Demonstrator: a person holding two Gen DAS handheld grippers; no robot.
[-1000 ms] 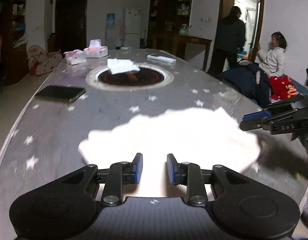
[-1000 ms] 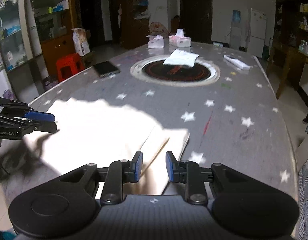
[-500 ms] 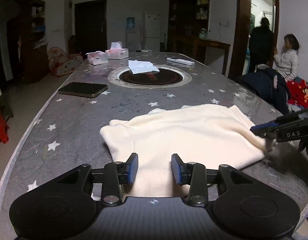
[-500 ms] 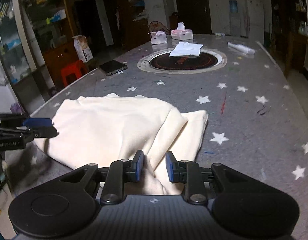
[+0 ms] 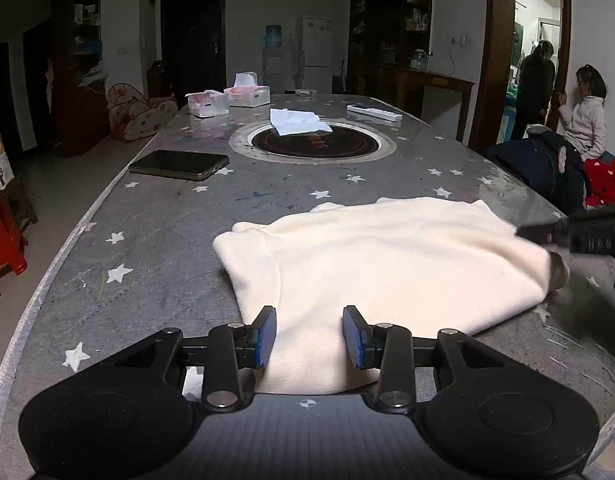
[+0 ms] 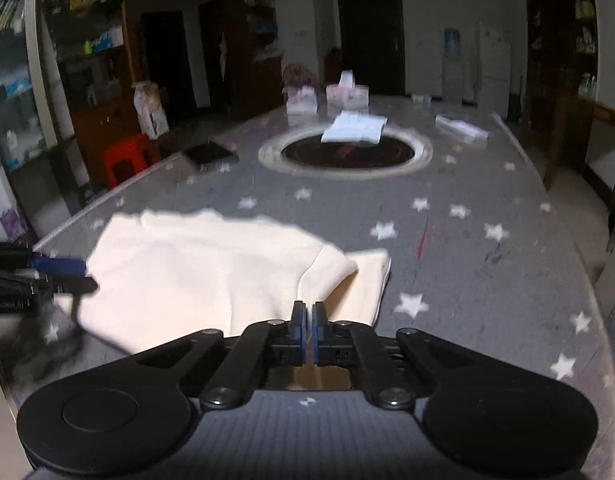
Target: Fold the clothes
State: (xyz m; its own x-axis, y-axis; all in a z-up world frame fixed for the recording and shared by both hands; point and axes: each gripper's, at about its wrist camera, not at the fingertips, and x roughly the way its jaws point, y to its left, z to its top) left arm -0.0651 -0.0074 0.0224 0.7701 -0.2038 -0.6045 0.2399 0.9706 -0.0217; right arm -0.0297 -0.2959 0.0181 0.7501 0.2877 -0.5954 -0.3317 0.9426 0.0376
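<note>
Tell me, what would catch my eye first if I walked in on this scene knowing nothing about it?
Most striking is the cream garment, lying partly folded at the near end of the grey star-patterned table. The left gripper is open with the near edge of the cloth between its fingers, while the right gripper is nearly shut at a fold. Farther back sits a round dark inset with a white cloth lying on it.

Cream garment (image 5: 387, 264), partly folded, on grey star-patterned table (image 5: 167, 232); left gripper (image 5: 309, 330) with fingers apart over its near edge; right gripper (image 5: 579, 232) blurred at its right edge; dark tablet (image 5: 179, 165); tissue boxes (image 5: 227, 98) far end
</note>
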